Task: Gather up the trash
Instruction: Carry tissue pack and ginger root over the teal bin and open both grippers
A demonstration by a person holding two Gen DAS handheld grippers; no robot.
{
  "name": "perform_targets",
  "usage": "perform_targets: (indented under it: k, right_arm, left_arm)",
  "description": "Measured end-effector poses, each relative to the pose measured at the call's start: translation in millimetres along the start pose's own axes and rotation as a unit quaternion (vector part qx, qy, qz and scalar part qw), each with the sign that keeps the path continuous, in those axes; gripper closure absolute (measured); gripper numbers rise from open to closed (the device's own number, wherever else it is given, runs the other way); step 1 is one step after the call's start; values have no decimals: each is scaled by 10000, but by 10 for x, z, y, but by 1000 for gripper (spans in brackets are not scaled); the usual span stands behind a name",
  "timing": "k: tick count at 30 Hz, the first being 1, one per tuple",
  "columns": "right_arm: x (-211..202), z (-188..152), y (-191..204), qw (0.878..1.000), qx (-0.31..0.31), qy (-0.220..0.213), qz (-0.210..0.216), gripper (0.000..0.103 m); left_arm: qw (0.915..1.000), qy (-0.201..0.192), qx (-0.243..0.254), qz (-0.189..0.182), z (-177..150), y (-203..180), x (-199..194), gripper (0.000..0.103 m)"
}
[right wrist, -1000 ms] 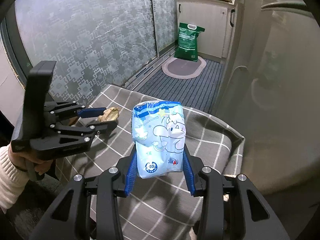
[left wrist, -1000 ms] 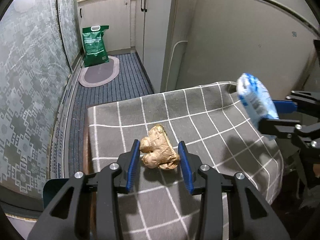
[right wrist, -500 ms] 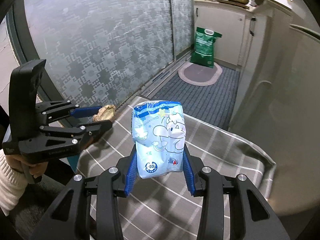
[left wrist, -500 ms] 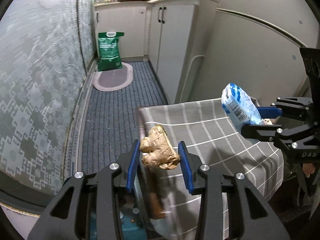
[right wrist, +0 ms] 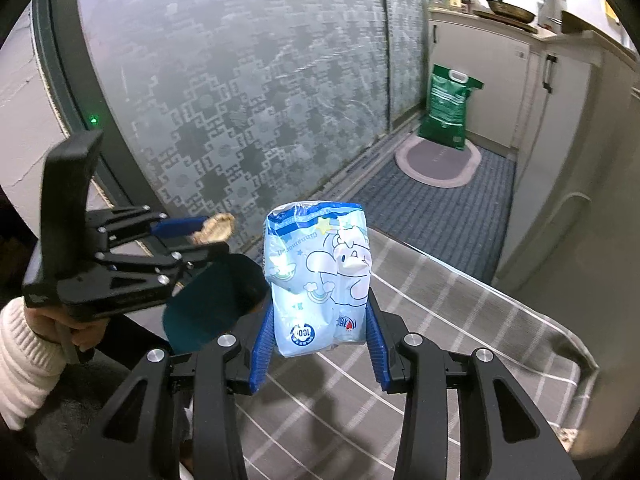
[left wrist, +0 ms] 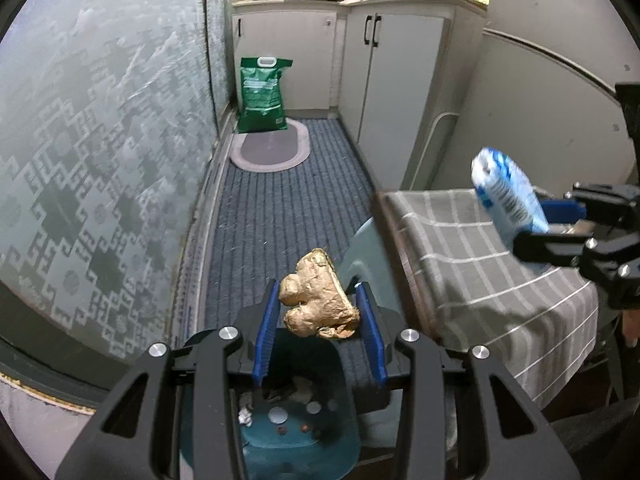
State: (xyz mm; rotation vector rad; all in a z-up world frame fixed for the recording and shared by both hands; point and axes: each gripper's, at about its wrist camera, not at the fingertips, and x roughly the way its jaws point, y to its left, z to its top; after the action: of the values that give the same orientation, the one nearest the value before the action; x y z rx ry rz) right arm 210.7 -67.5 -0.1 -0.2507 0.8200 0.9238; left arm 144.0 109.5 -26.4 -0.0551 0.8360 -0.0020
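My left gripper [left wrist: 318, 312] is shut on a crumpled brown paper wad [left wrist: 316, 306], held in the air over a teal bin [left wrist: 296, 424] that stands beside the table and has a few scraps at its bottom. My right gripper [right wrist: 318, 334] is shut on a light blue cartoon-print wrapper [right wrist: 318, 276], raised above the grey checked tablecloth [right wrist: 420, 360]. In the right wrist view the left gripper [right wrist: 208, 236] with the paper wad [right wrist: 216, 228] sits to the left, above the bin [right wrist: 208, 304]. The wrapper [left wrist: 506, 196] and right gripper [left wrist: 560, 224] show at the right of the left wrist view.
The table with the checked cloth [left wrist: 480, 264] stands against a pale wall. A frosted patterned glass door [left wrist: 100, 160] runs along the left. Striped floor carpet [left wrist: 280, 200], an oval mat [left wrist: 270, 148], a green bag [left wrist: 262, 94] and white cabinets [left wrist: 392, 80] lie beyond.
Both grippers have moved leftward off the table's middle, each still gripping its item. The left one with the paper wad has passed the table edge and now hangs over the teal bin.
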Motion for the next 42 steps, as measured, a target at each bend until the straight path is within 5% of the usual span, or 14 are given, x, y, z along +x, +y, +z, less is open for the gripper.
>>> perform_targets:
  k: [23,42]
  right_arm:
    - [512,309,496,9990,-188,74,408,62]
    - [1361,143,1193,9894,-692,1172,497,62]
  left_arm:
    - [9972,572,-95,478,-314,543,181,59]
    - [9986,144,-189,469,-319,829,-478,80]
